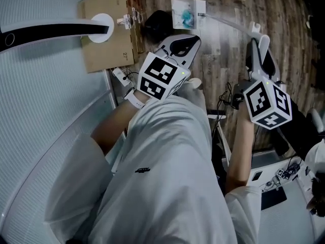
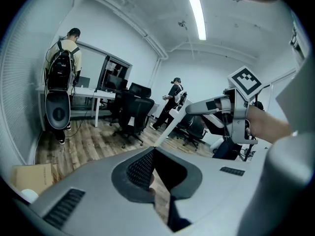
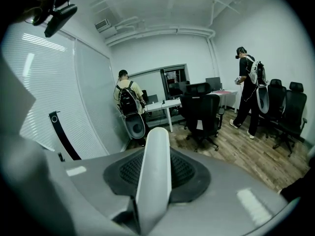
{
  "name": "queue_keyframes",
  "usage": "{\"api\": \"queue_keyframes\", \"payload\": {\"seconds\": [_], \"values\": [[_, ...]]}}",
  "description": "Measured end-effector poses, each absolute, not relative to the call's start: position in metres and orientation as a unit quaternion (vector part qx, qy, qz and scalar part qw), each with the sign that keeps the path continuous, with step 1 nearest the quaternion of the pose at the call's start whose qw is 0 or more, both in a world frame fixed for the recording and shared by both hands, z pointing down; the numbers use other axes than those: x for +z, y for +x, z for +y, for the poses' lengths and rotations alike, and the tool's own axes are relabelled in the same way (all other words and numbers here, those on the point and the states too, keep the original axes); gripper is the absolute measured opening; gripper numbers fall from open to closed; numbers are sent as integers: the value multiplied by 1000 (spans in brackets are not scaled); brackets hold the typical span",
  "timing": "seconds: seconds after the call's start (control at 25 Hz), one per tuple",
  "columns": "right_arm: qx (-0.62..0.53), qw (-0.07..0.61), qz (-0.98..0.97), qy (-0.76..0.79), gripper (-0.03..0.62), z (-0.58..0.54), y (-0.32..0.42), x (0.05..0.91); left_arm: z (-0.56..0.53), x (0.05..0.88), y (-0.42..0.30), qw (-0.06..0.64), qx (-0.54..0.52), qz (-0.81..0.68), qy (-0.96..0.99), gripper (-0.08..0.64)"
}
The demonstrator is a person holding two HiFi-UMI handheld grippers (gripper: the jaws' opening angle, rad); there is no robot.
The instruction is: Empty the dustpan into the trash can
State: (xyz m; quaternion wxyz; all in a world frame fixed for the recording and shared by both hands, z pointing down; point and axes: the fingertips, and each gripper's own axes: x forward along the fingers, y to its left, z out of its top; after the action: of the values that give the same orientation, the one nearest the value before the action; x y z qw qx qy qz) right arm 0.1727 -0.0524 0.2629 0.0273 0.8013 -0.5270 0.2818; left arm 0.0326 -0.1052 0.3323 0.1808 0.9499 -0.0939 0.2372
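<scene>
In the head view a white dustpan (image 1: pixel 188 13) with blue scraps in it hangs above the wooden floor. Its long white handle (image 1: pixel 228 23) runs back to my right gripper (image 1: pixel 258 40), which is shut on it. In the right gripper view the handle (image 3: pixel 155 181) lies clamped between the jaws and points away from the camera. My left gripper (image 1: pixel 185 42) is beside the dustpan, shut and holding nothing. The left gripper view shows its closed jaw tips (image 2: pixel 152 150) and, beyond them, the right gripper (image 2: pixel 197 107) with the handle (image 2: pixel 170 127). I see no trash can that I can be sure of.
A dark rounded object (image 1: pixel 157 22) lies on the floor by the left gripper's tips; I cannot tell what it is. A cardboard box (image 1: pixel 109 32) sits against the blind-covered glass wall (image 1: pixel 45 111). Black office chairs (image 3: pixel 204 114), a desk (image 3: pixel 162 104) and standing people (image 3: pixel 129 104) are farther off.
</scene>
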Motion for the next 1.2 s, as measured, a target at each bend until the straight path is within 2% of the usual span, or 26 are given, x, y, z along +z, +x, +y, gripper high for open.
{"api": "queue_keyframes", "payload": {"seconds": [0.28,0.4,0.6,0.68,1.2], "values": [[277,33,-556,783,123,-84,152,256,-124,326,39,166,243,-87,952,0],[273,34,-566,777,123,-93,142,252,-127,323,46,136,245,-68,958,66],[269,41,-584,765,123,-107,123,250,-137,329,53,100,245,-46,963,89],[266,45,-590,761,123,-111,117,249,-141,332,57,83,250,-36,964,124],[246,70,-630,733,123,-134,82,246,-168,339,76,2,251,-8,968,130]]}}
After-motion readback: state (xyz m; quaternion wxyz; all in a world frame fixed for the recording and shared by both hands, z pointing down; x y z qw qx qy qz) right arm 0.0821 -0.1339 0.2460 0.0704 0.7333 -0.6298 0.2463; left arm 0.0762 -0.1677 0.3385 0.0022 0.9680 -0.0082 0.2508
